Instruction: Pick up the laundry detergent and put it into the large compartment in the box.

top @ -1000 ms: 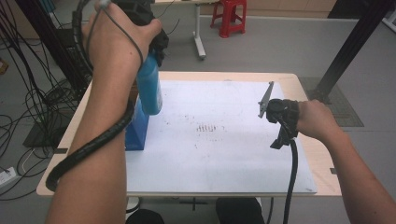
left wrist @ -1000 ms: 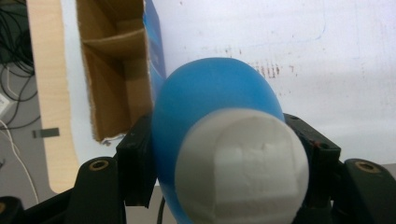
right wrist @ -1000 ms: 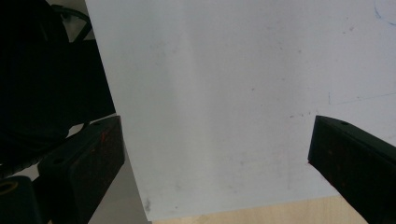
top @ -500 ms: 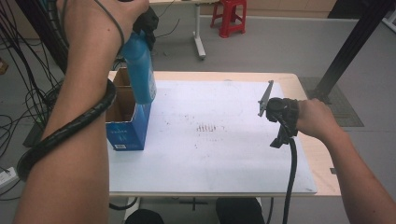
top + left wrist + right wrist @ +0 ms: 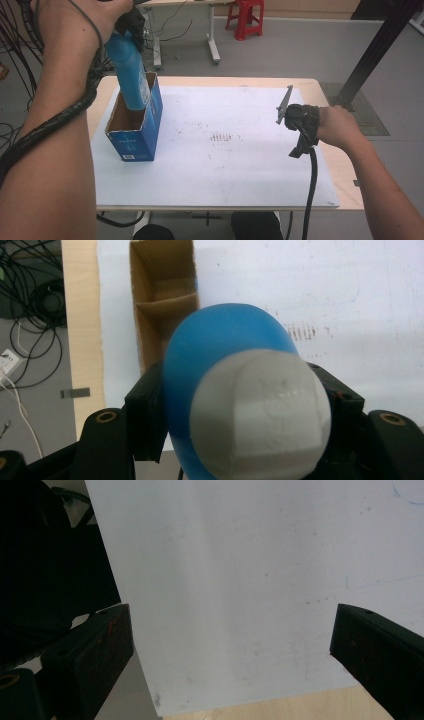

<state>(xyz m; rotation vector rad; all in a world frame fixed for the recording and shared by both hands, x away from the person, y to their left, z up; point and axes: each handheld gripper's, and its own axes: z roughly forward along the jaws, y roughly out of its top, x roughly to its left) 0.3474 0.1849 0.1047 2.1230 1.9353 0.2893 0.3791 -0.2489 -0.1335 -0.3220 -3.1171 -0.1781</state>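
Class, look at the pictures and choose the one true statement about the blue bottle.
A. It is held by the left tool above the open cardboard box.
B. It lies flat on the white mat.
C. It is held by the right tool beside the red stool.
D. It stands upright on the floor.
A: the left tool is shut on the blue bottle, whose lower end hangs at the open top of the cardboard box.

The blue bottle (image 5: 131,70) is carried by the left gripper (image 5: 131,22) away from the table's edge, and the open blue carton (image 5: 136,125) is uncovered now.
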